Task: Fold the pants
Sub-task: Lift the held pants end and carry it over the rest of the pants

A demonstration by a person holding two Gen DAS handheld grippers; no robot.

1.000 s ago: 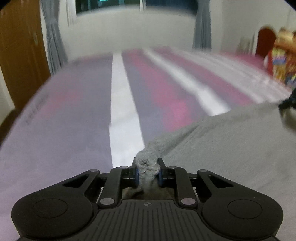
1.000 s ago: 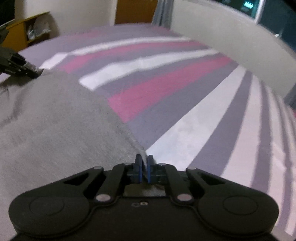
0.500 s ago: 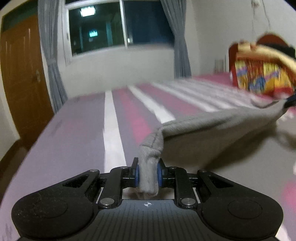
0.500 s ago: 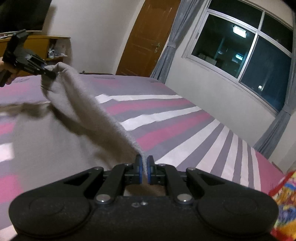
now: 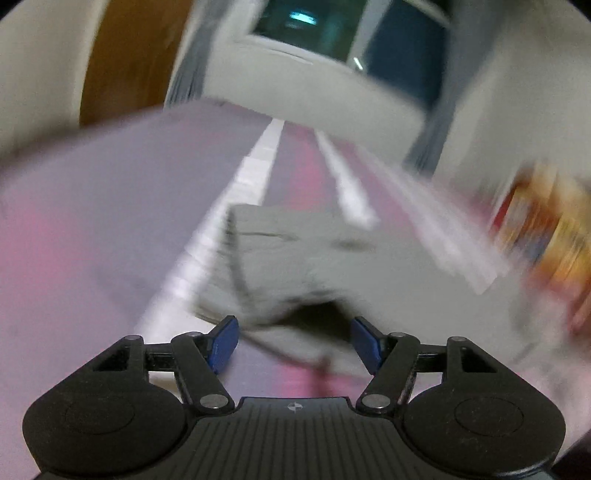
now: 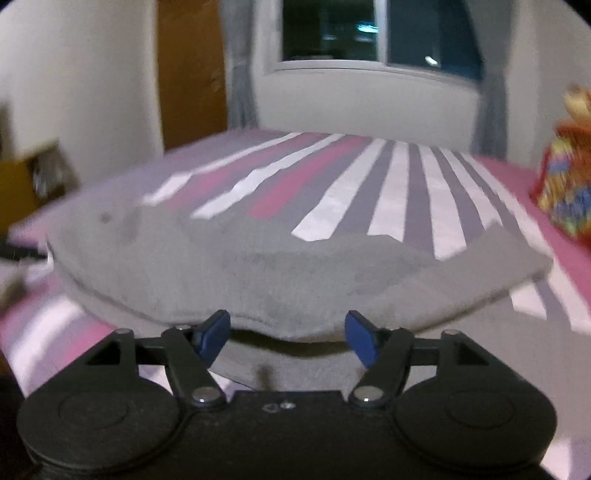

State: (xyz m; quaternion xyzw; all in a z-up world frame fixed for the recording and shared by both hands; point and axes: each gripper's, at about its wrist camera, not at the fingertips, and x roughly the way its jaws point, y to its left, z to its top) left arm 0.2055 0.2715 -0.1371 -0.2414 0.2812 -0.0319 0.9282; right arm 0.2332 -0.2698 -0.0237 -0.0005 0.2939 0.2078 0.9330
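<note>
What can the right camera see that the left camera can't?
Only the right wrist view shows the yellow shelf by the wall and the gray pants spread wide, one layer folded over another. Only the left wrist view shows the left gripper, open, near a corner of the pants. Both show the striped bed, the window, the brown door and a colorful thing on the right. The right gripper is open too.

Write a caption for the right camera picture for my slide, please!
Right gripper with jaws open over gray pants lying folded on the striped bed.
</note>
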